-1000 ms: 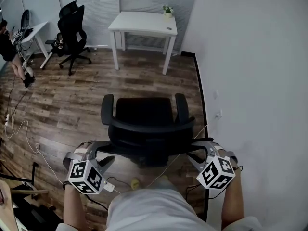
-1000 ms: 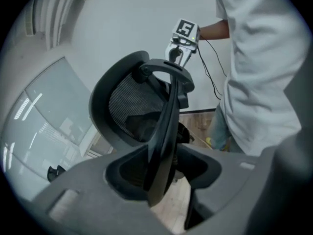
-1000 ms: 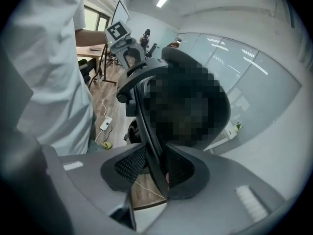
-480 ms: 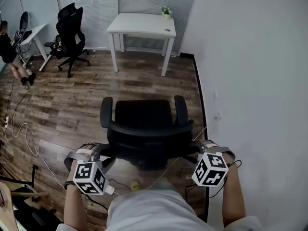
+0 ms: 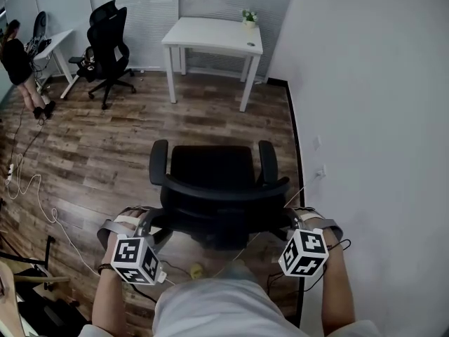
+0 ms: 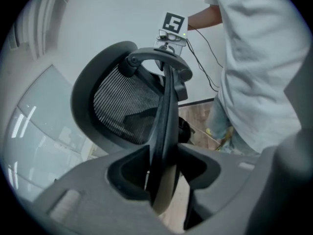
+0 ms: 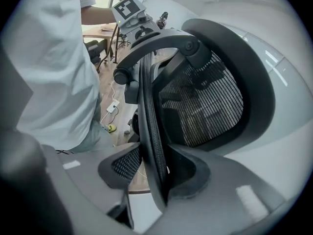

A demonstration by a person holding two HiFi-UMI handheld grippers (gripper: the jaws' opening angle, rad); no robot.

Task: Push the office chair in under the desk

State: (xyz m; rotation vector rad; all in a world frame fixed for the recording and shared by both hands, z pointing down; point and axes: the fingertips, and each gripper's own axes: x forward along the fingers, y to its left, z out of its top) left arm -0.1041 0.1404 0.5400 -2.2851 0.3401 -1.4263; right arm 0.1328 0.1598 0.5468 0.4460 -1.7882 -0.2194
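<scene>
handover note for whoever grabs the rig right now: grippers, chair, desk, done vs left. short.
Left gripper: fingers pressed on the left side of the backrest rim, just eased open a little.
Right gripper: the rim's right side sits between its fingers, which have just been opening. The grip looks loose, so treat it as open.
Office chair: on the wood floor, seat facing the white desk, well apart from it.
Done: both grippers placed at the backrest.
Left: probably re-close the right, then roll the chair forward until the seat is under the desk.
</scene>
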